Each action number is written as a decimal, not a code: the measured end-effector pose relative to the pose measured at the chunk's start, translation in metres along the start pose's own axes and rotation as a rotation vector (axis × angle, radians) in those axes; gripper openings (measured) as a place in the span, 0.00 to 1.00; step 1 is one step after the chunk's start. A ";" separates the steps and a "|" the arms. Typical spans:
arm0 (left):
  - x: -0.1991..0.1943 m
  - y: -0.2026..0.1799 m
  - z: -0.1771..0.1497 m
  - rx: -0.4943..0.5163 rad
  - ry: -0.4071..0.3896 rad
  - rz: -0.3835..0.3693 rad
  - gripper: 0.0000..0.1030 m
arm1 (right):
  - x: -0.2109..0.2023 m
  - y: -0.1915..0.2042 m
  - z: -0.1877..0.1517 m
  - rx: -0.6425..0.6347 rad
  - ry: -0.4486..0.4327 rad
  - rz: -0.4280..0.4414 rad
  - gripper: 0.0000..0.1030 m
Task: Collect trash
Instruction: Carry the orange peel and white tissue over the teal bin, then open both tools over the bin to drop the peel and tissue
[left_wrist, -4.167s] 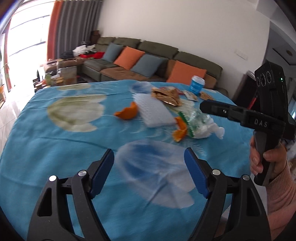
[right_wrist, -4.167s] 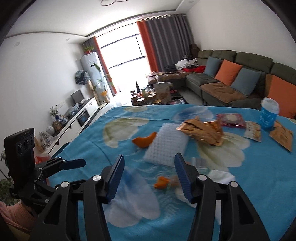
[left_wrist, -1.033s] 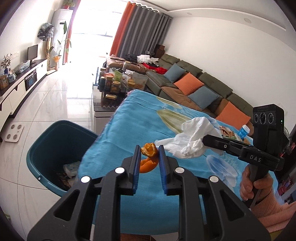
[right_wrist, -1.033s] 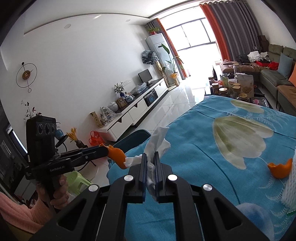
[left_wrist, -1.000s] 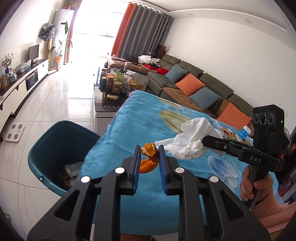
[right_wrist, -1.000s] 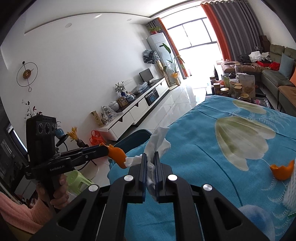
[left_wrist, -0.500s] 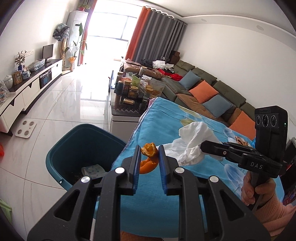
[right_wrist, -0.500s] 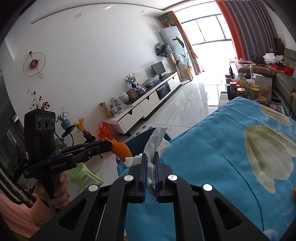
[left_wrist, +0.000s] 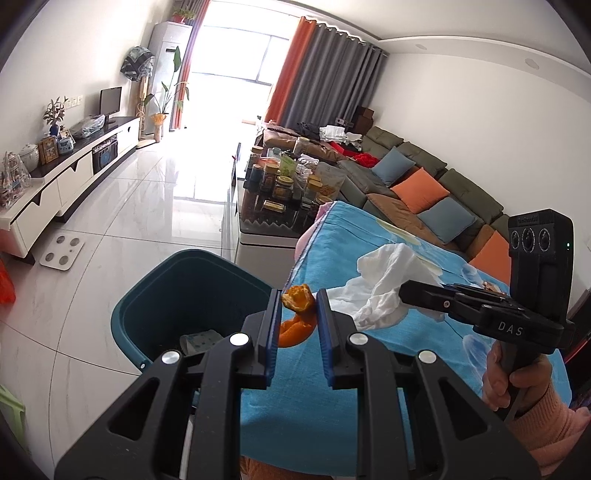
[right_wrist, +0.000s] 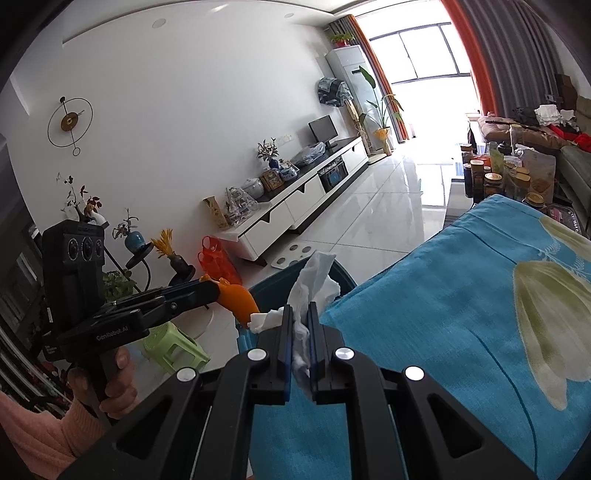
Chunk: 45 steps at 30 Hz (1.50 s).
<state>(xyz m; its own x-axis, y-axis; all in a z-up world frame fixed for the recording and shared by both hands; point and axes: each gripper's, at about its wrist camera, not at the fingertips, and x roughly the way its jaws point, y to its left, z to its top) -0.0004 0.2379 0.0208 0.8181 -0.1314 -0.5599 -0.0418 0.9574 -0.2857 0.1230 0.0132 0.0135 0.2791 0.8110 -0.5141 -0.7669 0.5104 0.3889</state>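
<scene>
the left gripper (left_wrist: 297, 318) pinches an orange peel (left_wrist: 295, 314); the right gripper (right_wrist: 300, 332) is clamped on a crumpled tissue (right_wrist: 312, 286). just past both tips, below the blue tablecloth (left_wrist: 369, 369) edge, stands the teal bin (left_wrist: 177, 291). carrying step, i'd judge: next, reach over the bin and let go. the bin's bottom is mostly hidden.

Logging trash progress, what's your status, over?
Left tongs shut on orange peel, right tongs shut on tissue. Both beside teal bin. Nothing blocking.
</scene>
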 end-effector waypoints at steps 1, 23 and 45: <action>0.000 0.001 0.000 -0.002 -0.001 0.003 0.19 | 0.001 -0.001 0.000 0.001 0.002 0.003 0.06; 0.020 0.034 0.002 -0.052 0.029 0.085 0.19 | 0.060 0.008 0.019 -0.039 0.100 0.002 0.06; 0.058 0.072 0.001 -0.136 0.108 0.159 0.19 | 0.153 0.011 0.028 -0.042 0.252 -0.046 0.07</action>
<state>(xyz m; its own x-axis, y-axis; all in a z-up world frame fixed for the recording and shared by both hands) 0.0448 0.2999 -0.0315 0.7291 -0.0152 -0.6843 -0.2485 0.9256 -0.2853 0.1738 0.1505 -0.0393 0.1651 0.6877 -0.7070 -0.7816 0.5284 0.3315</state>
